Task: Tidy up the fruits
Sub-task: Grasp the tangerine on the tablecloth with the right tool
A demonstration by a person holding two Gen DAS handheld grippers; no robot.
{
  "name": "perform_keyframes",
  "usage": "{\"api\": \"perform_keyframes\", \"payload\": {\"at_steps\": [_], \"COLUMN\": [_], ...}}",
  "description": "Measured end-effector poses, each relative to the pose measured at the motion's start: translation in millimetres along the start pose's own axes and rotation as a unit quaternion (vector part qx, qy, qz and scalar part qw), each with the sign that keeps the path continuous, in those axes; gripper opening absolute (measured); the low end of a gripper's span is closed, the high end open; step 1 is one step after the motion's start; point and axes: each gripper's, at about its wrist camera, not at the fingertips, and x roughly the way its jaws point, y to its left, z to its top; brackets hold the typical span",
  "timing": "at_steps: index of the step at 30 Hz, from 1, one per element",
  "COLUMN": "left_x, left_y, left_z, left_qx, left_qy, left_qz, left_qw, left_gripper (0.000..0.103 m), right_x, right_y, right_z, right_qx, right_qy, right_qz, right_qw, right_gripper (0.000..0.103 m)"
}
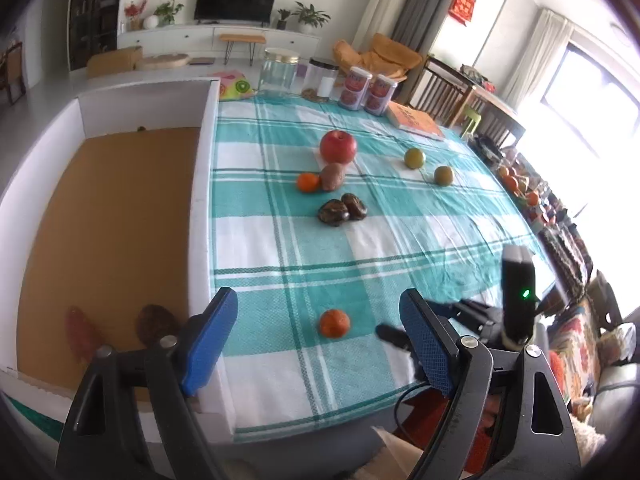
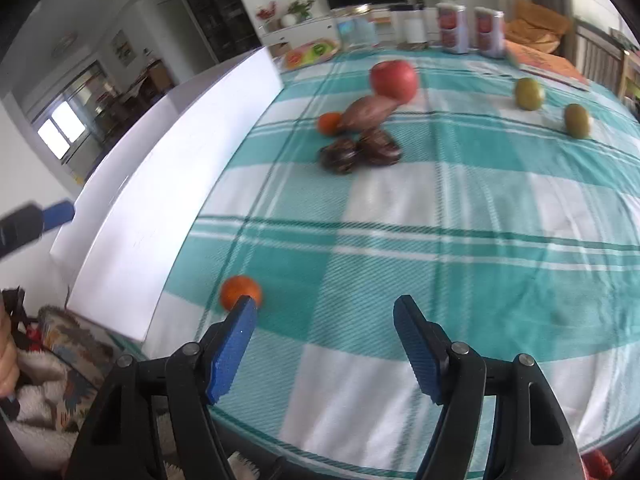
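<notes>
A small orange [image 1: 334, 323] lies on the checked cloth near the front edge, between the fingers of my open left gripper [image 1: 320, 340] and a little beyond them. It also shows in the right wrist view [image 2: 241, 290], just past the left fingertip of my open, empty right gripper [image 2: 322, 344]. Farther back lie a red apple [image 1: 338, 146], a second orange [image 1: 308, 182], a brown sweet potato [image 1: 333, 176], two dark wrinkled fruits [image 1: 342, 210] and two green fruits [image 1: 414, 158]. A white box [image 1: 202, 184] with a brown floor holds two brownish items [image 1: 154, 322].
Glass jars [image 1: 279, 72], two cans [image 1: 366, 90] and an orange book [image 1: 416, 120] stand along the table's far edge. The right gripper's body [image 1: 518, 292] shows at the table's right front. The box wall [image 2: 160, 184] is left of the right gripper.
</notes>
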Motion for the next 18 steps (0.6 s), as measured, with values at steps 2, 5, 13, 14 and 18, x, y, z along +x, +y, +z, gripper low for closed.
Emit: {"api": "perform_keyframes", "payload": {"at_steps": [2, 5, 13, 14, 18], "left_x": [-5.5, -11.3, 3.5, 4.9, 13.0], "left_y": [7.0, 17.9, 22.8, 19.9, 4.0], "left_z": [1.1, -0.9, -4.5, -5.2, -7.0], "left_qx": [-0.008, -0.022, -0.036, -0.032, -0.009], "left_qy": [-0.006, -0.014, 0.004, 0.005, 0.014], "left_qz": [0.008, 0.021, 0.015, 0.013, 0.005], "left_qw": [0.9999, 0.9994, 0.9992, 0.9994, 0.9999], "left_gripper": [0.085, 0.085, 0.085, 0.085, 0.085], "right_x": [18.1, 36.8, 48.0, 45.4, 29.8], "right_y": [17.1, 33.9, 41.5, 33.8, -31.2], "right_z": [-2.6, -4.0, 4.5, 6.5, 24.8], "right_qx": [-0.020, -0.047, -0.093, -0.082, 0.011], "right_qy": [0.012, 0.021, 0.004, -0.001, -0.023], "right_qz": [0.009, -0.005, -0.054, -0.059, -0.091], "right_qw": [1.000, 0.999, 0.994, 0.995, 0.996], "right_gripper": [0.070, 0.063, 0.031, 0.031, 0.031]}}
